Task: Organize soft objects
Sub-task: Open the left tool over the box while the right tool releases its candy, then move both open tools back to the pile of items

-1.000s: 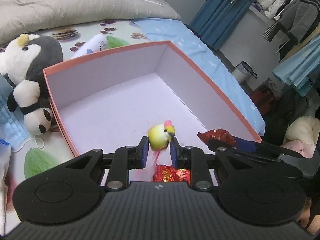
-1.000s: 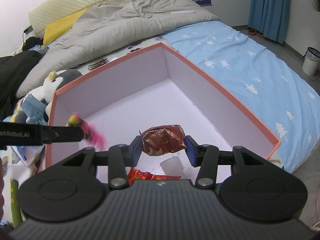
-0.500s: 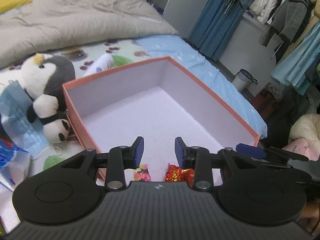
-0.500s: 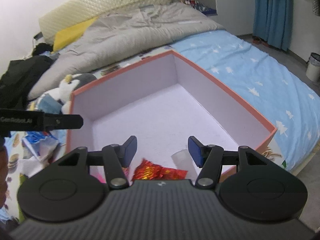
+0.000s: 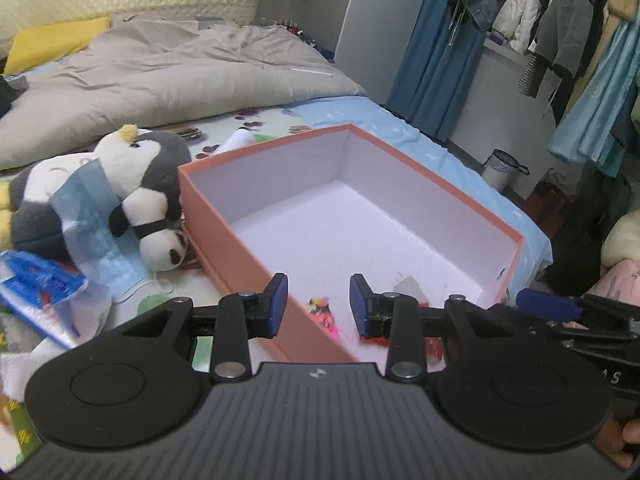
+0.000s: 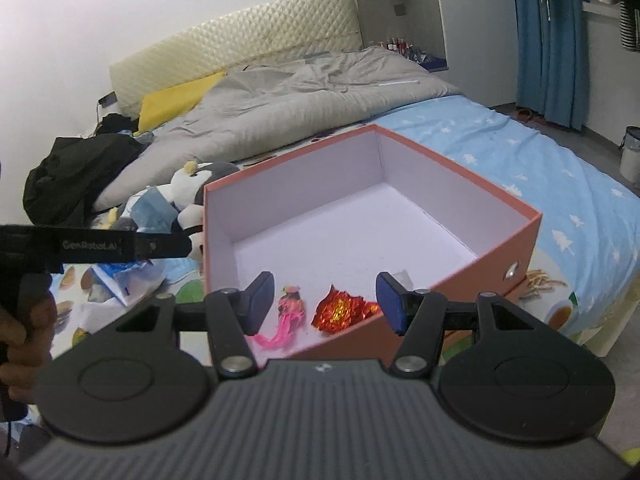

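Observation:
An orange box [image 5: 224, 216] [image 6: 516, 248] with a white inside stands on the bed. A small yellow and pink toy [image 6: 291, 308] [image 5: 324, 316] and a red foil wrapper [image 6: 342, 312] lie in its near end. A penguin plush [image 5: 136, 176] [image 6: 200, 184] with a small panda plush [image 5: 156, 232] lies left of the box. My left gripper [image 5: 318, 304] is open and empty above the box's near wall. My right gripper [image 6: 324, 300] is open and empty above the near end.
A blue face mask [image 5: 96, 224] and blue packets [image 5: 36, 284] lie left of the plush. A grey duvet [image 5: 168, 72] covers the far bed. A yellow pillow [image 6: 176, 100] and black clothes [image 6: 76, 168] lie at the head. A bin [image 5: 500, 168] stands on the floor right.
Both grippers opened and dropped the yellow toy and the red wrapper into the box. Both then pulled back and up from the box.

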The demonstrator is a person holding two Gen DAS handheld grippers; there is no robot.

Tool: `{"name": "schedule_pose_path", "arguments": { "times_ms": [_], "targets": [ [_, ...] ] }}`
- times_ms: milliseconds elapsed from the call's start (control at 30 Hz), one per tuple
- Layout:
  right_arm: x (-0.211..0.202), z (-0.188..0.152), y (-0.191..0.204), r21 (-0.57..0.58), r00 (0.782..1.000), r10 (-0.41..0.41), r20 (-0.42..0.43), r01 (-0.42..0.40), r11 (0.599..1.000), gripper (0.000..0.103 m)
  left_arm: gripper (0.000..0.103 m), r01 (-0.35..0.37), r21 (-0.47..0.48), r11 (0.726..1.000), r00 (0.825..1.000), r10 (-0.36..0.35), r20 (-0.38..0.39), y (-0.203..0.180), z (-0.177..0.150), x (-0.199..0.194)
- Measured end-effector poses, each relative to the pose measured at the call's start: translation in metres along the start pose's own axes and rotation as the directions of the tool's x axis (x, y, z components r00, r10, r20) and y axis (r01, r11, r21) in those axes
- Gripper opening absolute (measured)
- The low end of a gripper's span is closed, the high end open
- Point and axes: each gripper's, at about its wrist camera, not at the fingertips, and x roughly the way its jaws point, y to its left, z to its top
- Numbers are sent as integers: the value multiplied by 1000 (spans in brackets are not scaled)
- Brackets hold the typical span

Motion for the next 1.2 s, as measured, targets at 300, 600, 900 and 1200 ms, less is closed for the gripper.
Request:
{"name": "schedule_pose_path", "arguments": {
  "times_ms": [300,600,900,1200],
  "targets": [
    [-15,-16,23,-42,999,50,-4,-50,998,59,48,22,-40,999,999,-21,39,-3,-39,-57],
    [-15,-14,58,-97,994,109,2,-108,989,59,48,-56,-44,997,994,59,90,17,-49,-94],
    [-15,-27,99,-162,972,228,-59,-234,959,59,64,-135,-122,983,979,152,136,45,-72,-134],
    [-4,-32,134,-211,938,324,-126,-345,915,59,78,-238,-212,948,944,277,177,80,-103,-166]
  ]
}}
